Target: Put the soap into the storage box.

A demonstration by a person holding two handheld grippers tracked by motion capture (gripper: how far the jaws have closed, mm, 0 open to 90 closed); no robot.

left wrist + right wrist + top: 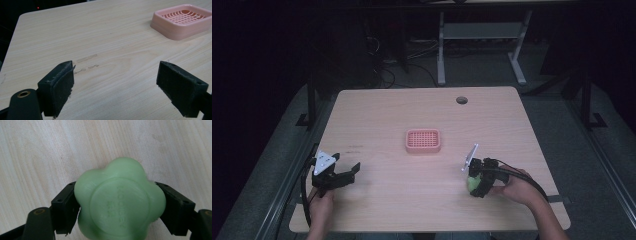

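A pale green flower-shaped soap (120, 201) sits between the jaws of my right gripper (117, 205), which press on both its sides just above the wooden table. From above, the same soap (472, 184) and right gripper (477, 181) are at the table's front right. A pink slotted soap dish (423, 141) lies near the table's middle, seen too as the pink dish (182, 20) at the upper right of the left gripper view. My left gripper (343, 177) rests at the front left, its jaws (120, 88) wide apart over bare wood.
The wooden table (422, 200) has a round cable hole (461, 100) near its far edge. Faint scuff marks (86, 62) lie ahead of the left gripper. A white-legged desk frame (482, 45) and cables stand on the dark floor beyond.
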